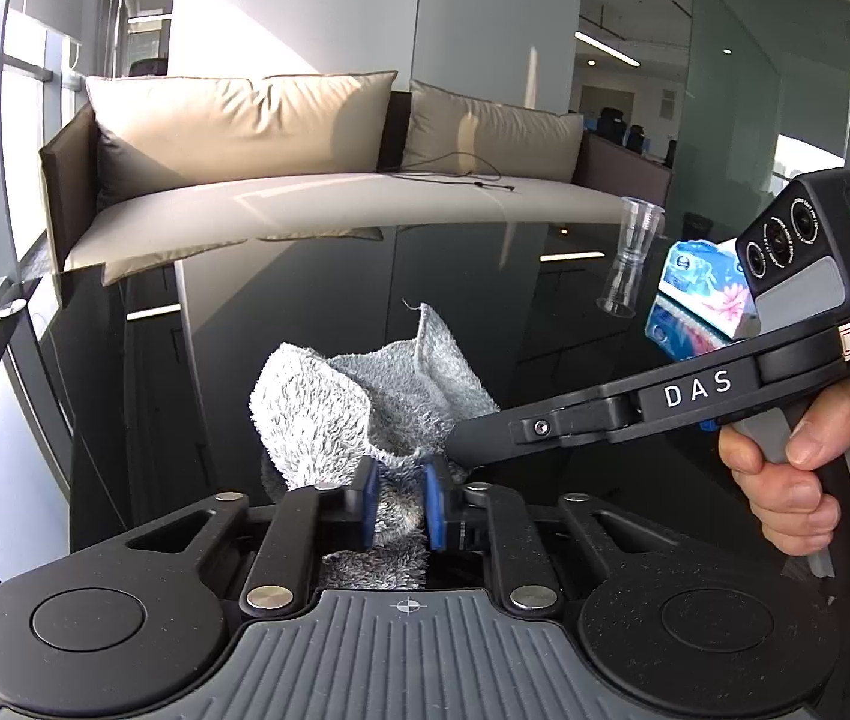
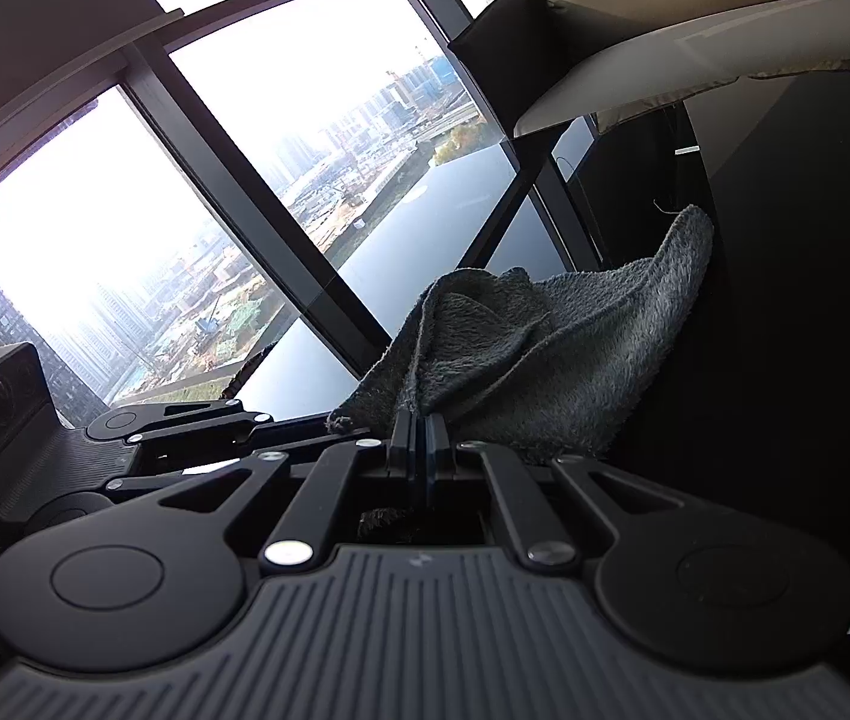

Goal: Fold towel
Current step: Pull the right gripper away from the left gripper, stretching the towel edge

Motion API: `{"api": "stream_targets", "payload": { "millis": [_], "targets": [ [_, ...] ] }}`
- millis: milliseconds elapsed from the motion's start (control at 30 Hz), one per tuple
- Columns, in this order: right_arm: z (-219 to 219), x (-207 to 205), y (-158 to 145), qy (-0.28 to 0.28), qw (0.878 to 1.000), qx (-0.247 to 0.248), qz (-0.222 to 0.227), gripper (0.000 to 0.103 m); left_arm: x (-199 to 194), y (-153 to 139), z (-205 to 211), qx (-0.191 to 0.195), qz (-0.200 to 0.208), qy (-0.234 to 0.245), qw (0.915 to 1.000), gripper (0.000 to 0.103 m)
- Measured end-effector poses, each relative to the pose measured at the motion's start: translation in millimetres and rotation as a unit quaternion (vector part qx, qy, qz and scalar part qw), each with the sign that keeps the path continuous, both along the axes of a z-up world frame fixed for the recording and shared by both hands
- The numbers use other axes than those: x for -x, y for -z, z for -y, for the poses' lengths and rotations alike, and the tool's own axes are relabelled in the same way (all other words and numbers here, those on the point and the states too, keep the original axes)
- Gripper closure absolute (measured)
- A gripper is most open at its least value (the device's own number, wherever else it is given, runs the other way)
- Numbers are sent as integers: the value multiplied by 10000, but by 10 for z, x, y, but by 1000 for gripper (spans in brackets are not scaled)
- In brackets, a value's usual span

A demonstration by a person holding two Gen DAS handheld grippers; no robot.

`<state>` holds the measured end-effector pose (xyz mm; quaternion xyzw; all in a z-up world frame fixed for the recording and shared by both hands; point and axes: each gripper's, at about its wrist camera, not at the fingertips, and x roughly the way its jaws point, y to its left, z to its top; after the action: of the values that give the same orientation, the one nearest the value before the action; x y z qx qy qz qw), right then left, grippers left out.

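Both hand-held grippers (image 1: 399, 501) (image 2: 422, 444) clamping grey towel (image 1: 365, 402)

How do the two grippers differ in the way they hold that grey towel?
The left gripper has a thick bunch of the towel between its blue pads, which stand a little apart around it; the right gripper has its pads almost together on a thin edge. The left gripper points straight at the towel's near edge, while the right gripper comes in from the side. Both are shut on the same towel, above the dark glossy table.
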<state>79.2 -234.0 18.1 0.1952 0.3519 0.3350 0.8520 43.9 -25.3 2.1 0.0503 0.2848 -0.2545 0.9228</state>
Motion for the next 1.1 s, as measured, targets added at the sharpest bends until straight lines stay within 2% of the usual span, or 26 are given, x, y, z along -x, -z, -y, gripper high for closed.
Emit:
{"api": "stream_targets", "payload": {
  "millis": [167, 400, 567, 633, 700, 833, 967, 1100],
  "targets": [
    [10, 28, -26, -14, 10000, 5, 33, 100, -13, -24, -75, -6, 1, -230, 9997, 96],
    [26, 110, -115, -70, 9998, -69, 193, 100, -121, -51, -341, 77, -213, -990, 9948, 98],
    [48, 125, -116, 41, 9998, 21, 197, 99, -129, -101, -435, 164, -187, -1074, 9939, 98],
    [55, 122, -113, 255, 9993, 162, 237, 92, -126, -107, -444, 142, -190, -1072, 9940, 98],
    [69, 137, -144, 445, 9978, 251, 415, 76, -121, -111, -454, 126, -191, -1070, 9940, 98],
    [25, 183, -211, 101, 9975, -3, 692, 75, -119, -123, -474, 132, -196, -1116, 9935, 98],
    [-143, 156, -143, -128, 9977, 184, 641, 75, -107, -129, -489, 119, -195, -1127, 9934, 98],
    [-231, 117, -81, -89, 9973, 391, 611, 75, -111, -128, -506, 138, -209, -1145, 9931, 98]
  ]
}}
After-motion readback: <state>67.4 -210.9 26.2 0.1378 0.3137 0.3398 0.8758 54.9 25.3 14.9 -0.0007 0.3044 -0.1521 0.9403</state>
